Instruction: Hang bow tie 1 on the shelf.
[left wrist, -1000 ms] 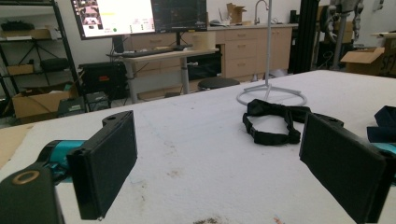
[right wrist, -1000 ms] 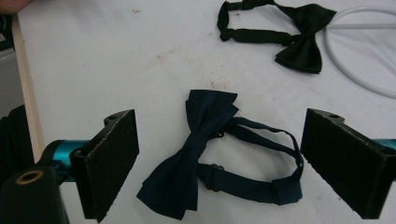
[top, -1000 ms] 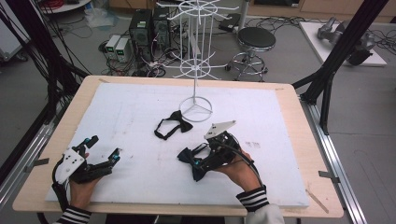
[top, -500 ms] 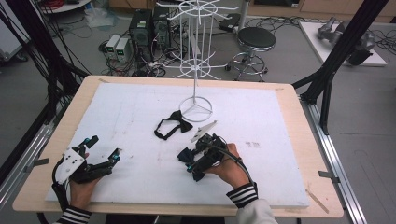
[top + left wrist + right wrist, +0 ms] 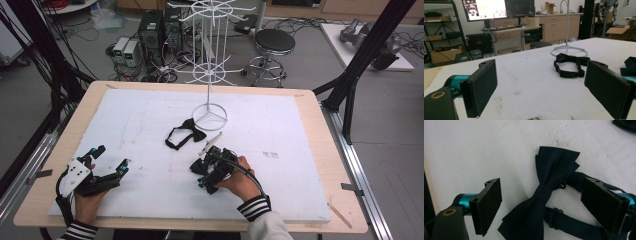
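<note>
The right gripper sits low over the navy bow tie on the white foam board, near the front edge. Its jaws have just been closing a bit but are wide apart w/ the knot between them, pads not touching yet, prob. so it can pinch the tie at the middle. The left gripper rests open & empty on the board. A black bow tie lies by the wire rack, likely where ties get hung.
</note>
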